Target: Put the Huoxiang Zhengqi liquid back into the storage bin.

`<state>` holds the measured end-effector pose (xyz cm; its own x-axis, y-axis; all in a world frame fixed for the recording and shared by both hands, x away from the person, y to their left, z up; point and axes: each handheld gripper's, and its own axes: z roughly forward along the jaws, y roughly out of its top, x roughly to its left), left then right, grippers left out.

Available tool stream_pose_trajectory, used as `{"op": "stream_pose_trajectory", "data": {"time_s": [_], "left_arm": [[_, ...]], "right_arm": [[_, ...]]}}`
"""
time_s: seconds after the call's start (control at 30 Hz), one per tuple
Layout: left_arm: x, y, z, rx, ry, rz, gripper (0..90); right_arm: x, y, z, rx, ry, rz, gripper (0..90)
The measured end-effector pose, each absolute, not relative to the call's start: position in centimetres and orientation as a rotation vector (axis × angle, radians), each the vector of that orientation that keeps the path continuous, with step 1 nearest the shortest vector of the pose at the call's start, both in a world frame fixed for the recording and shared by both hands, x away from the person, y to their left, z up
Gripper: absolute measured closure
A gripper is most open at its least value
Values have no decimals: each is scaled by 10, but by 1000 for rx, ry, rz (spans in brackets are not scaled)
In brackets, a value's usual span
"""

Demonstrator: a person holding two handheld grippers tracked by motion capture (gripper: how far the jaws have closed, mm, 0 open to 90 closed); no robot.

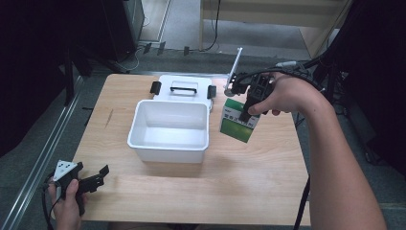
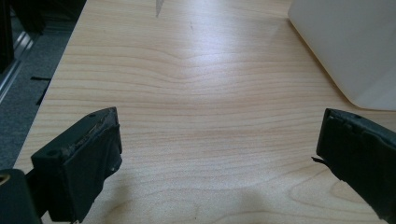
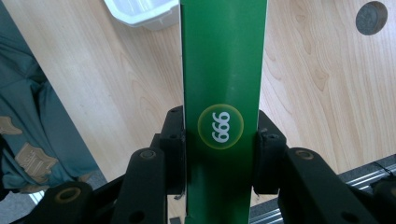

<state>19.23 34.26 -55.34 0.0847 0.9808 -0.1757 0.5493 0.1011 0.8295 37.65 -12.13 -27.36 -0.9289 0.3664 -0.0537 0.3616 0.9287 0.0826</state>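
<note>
**benchwatcher:** High view has the right tool (image 1: 245,113) clamped on the green box (image 1: 238,122), which hangs tilted over the desk (image 1: 158,191), just right of the white bin (image 1: 168,130). So the bin lies to the box's left, close by, with its open top facing up. The box's long axis runs roughly up-down along the jaws.

**gripnerd:** Yep, the right gripper view shows both pads pressed on the box's (image 3: 223,70) narrow green sides, round "999" sticker between them. Solid pinch, I'd say.

**benchwatcher:** And the left tool (image 1: 91,179)?

**gripnerd:** Parked at the desk's near-left corner, jaws spread wide, nothing between them, just bare wood. The right hand is way nearer the bin, so I'd guess it does the drop.
</note>
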Motion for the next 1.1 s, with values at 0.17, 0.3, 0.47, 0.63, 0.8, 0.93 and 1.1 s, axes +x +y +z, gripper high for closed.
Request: {"op": "stream_pose_trajectory", "data": {"time_s": [0.17, 0.3, 0.47, 0.63, 0.8, 0.93, 1.1], "left_arm": [[193, 342, -553, 1553, 1570, 673, 11], [193, 342, -553, 1553, 1570, 674, 11], [193, 342, -553, 1553, 1570, 674, 11], [193, 342, -553, 1554, 1571, 673, 11], [192, 343, -553, 1554, 1571, 673, 11], [192, 342, -553, 1553, 1571, 673, 11], [192, 343, -553, 1552, 1572, 672, 11]], "right_arm": [[377, -111, -265, 575, 3022, 103, 649], [377, -105, -262, 573, 3026, 121, 649], [377, -95, -259, 548, 3027, 129, 649], [378, -87, -256, 546, 3029, 126, 649], [380, -78, -254, 524, 3032, 137, 649], [380, -70, -255, 514, 3032, 127, 648], [382, -61, -255, 488, 3037, 125, 648]]}}
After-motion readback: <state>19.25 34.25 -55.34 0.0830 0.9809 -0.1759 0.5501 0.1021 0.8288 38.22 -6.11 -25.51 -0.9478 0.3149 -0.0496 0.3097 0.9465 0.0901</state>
